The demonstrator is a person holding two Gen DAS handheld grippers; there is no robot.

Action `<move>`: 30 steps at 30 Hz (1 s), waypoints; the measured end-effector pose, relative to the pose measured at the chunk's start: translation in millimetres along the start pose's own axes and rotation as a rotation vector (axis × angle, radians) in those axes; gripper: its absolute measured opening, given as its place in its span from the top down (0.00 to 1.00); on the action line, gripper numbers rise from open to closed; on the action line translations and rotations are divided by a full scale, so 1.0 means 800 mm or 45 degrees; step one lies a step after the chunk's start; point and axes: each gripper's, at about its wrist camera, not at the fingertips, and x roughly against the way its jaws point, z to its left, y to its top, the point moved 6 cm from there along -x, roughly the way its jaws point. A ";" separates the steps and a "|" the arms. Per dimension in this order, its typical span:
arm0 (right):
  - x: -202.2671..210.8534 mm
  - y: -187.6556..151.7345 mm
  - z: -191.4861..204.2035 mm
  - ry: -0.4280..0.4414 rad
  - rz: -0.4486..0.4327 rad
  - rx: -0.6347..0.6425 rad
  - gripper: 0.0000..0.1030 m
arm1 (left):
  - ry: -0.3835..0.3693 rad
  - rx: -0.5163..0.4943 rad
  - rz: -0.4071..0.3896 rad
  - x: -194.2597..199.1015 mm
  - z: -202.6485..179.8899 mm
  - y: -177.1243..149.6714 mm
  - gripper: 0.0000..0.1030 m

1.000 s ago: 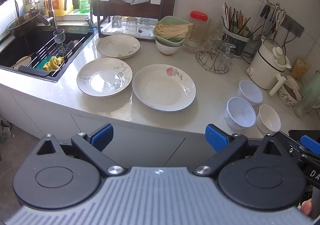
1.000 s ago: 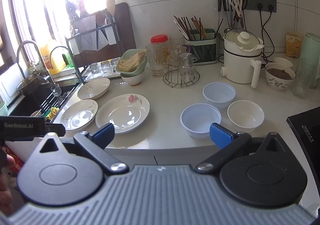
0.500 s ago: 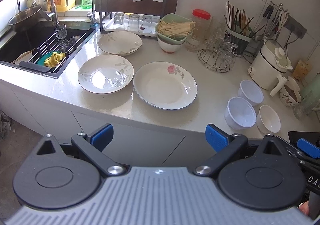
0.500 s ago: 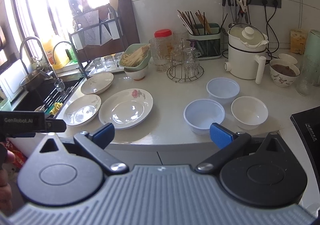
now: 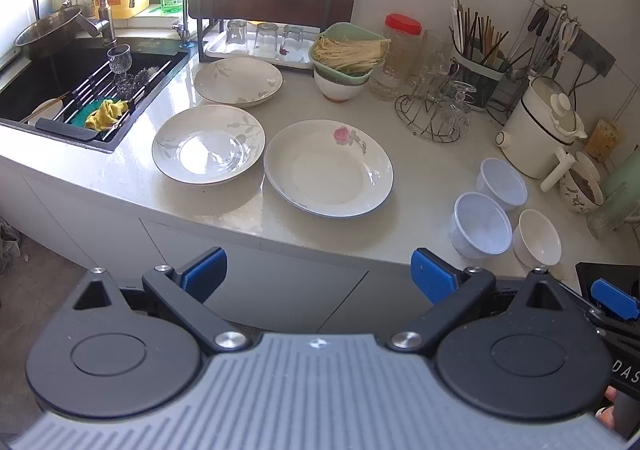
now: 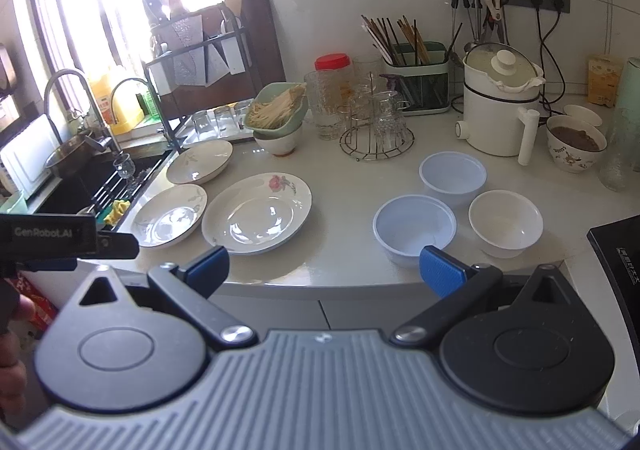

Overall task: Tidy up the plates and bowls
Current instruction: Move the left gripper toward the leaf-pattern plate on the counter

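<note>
Three plates [image 5: 328,169] and three bowls [image 6: 415,226] are seemingly unstacked on the bench [image 5: 420,186]; both tools, left [image 5: 318,270] and right [image 6: 324,268], are held wide open, empty.

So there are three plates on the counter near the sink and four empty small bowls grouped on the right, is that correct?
Not quite: the plates are right, but the empty small bowls number three, not four: two pale blue bowls and one white bowl. The right wrist view shows it.

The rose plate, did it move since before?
No. The rose plate still lies right beside the leaf plate, apart from the sink; only the camera shifted.
</note>
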 end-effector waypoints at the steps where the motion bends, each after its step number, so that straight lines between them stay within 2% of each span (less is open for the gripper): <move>1: -0.001 0.001 -0.001 -0.003 0.001 -0.003 0.00 | 0.000 0.002 0.005 -0.003 0.000 -0.001 0.03; 4: -0.002 0.004 -0.004 -0.010 0.000 -0.011 0.00 | -0.006 0.013 0.025 -0.008 -0.003 -0.003 0.03; 7: -0.004 0.005 -0.005 -0.009 -0.002 -0.002 0.00 | 0.008 -0.005 0.004 -0.007 -0.006 -0.002 0.03; 17: -0.020 0.012 -0.002 -0.016 0.021 -0.020 0.00 | 0.054 0.053 0.003 -0.014 0.009 0.012 0.03; 26: -0.027 0.011 0.003 -0.017 0.021 -0.052 0.00 | 0.046 0.040 0.001 -0.035 0.014 0.029 0.03; 30: -0.037 0.014 0.009 -0.019 0.034 -0.058 0.00 | 0.039 0.041 0.033 -0.045 0.024 0.033 0.03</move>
